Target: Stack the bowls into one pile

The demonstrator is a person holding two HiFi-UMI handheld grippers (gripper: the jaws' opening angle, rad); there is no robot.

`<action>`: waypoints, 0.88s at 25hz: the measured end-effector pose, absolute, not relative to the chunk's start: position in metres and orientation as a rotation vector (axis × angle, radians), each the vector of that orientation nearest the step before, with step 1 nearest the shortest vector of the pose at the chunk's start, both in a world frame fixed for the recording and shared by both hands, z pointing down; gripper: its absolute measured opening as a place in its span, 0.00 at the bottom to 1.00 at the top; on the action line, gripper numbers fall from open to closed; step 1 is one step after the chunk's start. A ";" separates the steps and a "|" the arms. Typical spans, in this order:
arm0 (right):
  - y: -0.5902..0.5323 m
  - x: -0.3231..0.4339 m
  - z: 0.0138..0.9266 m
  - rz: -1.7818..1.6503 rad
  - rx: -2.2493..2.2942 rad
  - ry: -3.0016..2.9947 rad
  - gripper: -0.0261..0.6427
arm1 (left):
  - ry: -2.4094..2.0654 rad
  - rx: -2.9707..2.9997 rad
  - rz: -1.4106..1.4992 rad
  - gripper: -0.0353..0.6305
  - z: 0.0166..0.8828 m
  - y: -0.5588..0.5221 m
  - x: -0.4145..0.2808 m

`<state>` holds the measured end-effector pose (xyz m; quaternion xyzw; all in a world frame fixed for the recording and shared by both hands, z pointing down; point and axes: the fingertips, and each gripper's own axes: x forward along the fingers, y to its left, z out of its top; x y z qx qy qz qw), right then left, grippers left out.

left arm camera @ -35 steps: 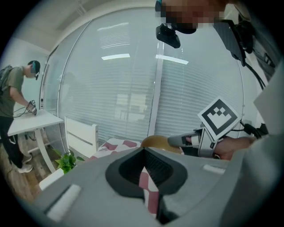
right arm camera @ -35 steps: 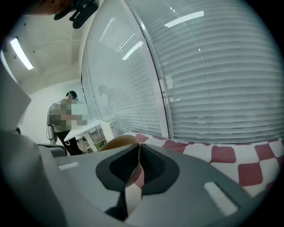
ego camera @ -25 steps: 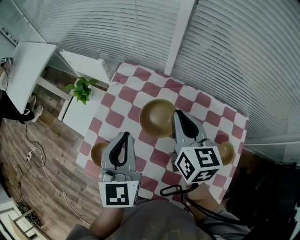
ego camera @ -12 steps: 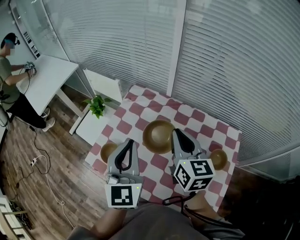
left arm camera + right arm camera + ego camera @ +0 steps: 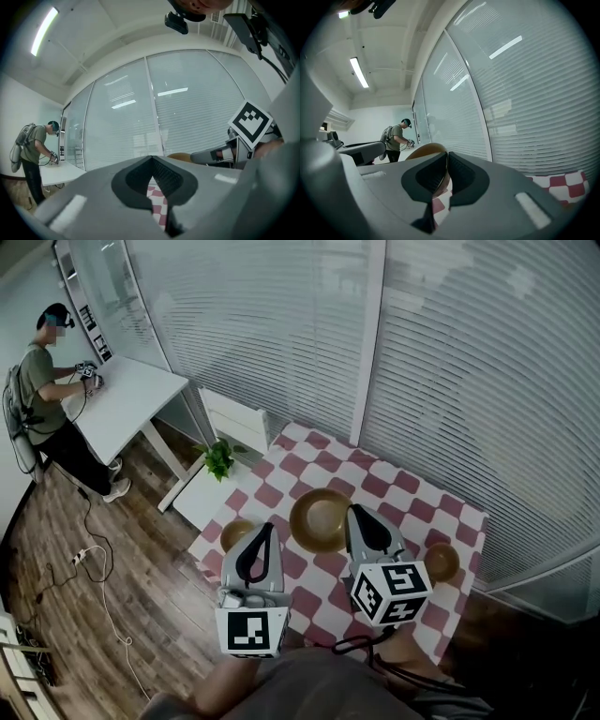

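Observation:
A large golden-brown bowl [image 5: 317, 519] is over the red-and-white checked table [image 5: 412, 507]. My right gripper [image 5: 355, 515] is shut on its right rim; in the right gripper view the thin rim of the large bowl [image 5: 424, 150] passes between the closed pads of the right gripper [image 5: 445, 174]. A small bowl [image 5: 236, 532] sits near the table's left edge, just left of my left gripper [image 5: 266, 530]. That left gripper [image 5: 151, 188] is shut with nothing in it. Another small bowl [image 5: 441, 561] sits at the right side of the table.
A white side table with a potted plant [image 5: 219, 458] stands left of the checked table. Further left a person [image 5: 45, 381] works at a white desk [image 5: 131, 407]. Slatted glass walls [image 5: 450, 362] rise behind. Cables lie on the wooden floor [image 5: 84, 559].
The head view has pulled back, so the table looks smaller and the person at the desk has come into view. My right gripper has kept its hold on the large bowl.

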<state>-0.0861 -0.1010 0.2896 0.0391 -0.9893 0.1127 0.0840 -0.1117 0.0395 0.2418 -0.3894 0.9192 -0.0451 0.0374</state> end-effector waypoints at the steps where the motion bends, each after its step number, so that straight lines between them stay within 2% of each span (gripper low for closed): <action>1: -0.097 -0.085 0.288 0.333 0.108 -2.952 0.10 | 2.831 -1.183 -0.138 0.05 0.240 0.044 -0.111; 7: -0.070 -0.099 0.289 0.313 0.024 -2.946 0.10 | 2.850 -1.114 -0.129 0.05 0.241 0.069 -0.119; 22: 0.059 -0.206 0.302 0.302 -0.295 -2.902 0.10 | 3.002 -0.806 -0.170 0.05 0.251 0.195 -0.199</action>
